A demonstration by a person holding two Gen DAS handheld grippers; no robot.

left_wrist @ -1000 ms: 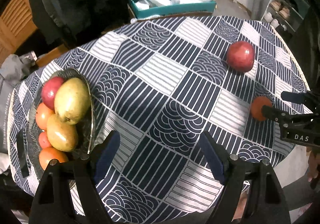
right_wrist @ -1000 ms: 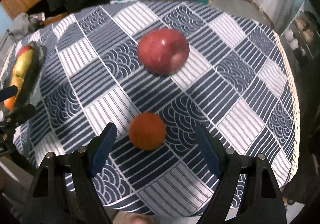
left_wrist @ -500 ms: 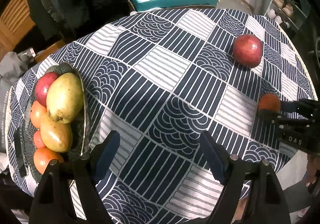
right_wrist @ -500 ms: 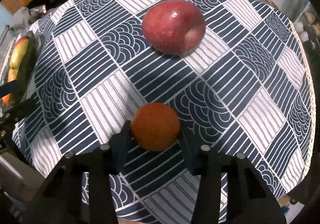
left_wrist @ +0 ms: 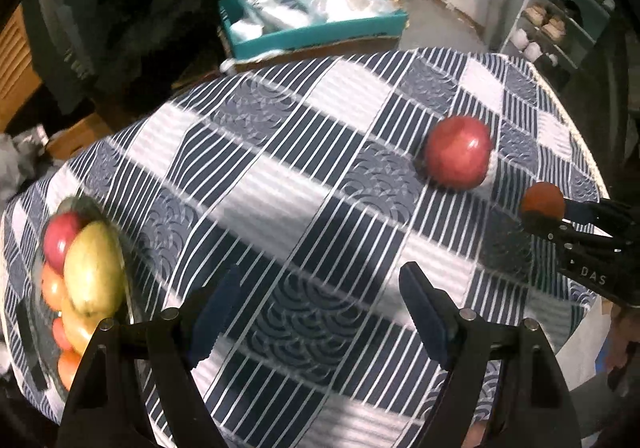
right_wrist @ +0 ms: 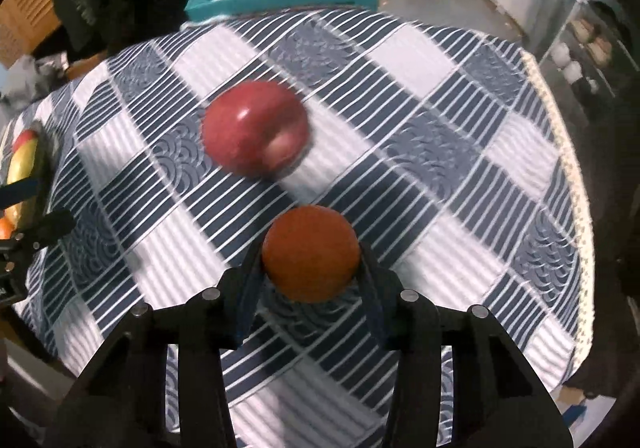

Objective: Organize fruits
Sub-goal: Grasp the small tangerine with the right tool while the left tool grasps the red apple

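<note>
Orange against navy stripes: the small orange fruit (right_wrist: 310,253), likely a tangerine, now sits pinched between the blue pads of our right gripper (right_wrist: 310,268). A second ago those jaws stood wide on either side of it; they have since closed in until both pads press its flanks. In the left wrist view the same fruit (left_wrist: 542,200) shows at the tip of the right gripper (left_wrist: 560,214), over the patterned tablecloth (left_wrist: 304,184) near its right edge. Whether it has cleared the cloth we cannot say for sure, though both views are smeared with motion.

Our left gripper (left_wrist: 316,312) has not changed: its jaws stand well apart with nothing between them, over the cloth's near side.

The red apple (right_wrist: 254,134) lies on the cloth just beyond the held fruit, loose and untouched. Well away at the left, the dish (left_wrist: 130,300) already holds a heap: a greenish-yellow mango (left_wrist: 94,268), a red apple (left_wrist: 60,240) behind it, and several orange fruits (left_wrist: 54,288) below.

We judge the grasp done, so the next stretch is carrying this fruit across the table to the dish. The heap is already tall, and a round fruit set on top could roll off. After that, only the apple would remain.
</note>
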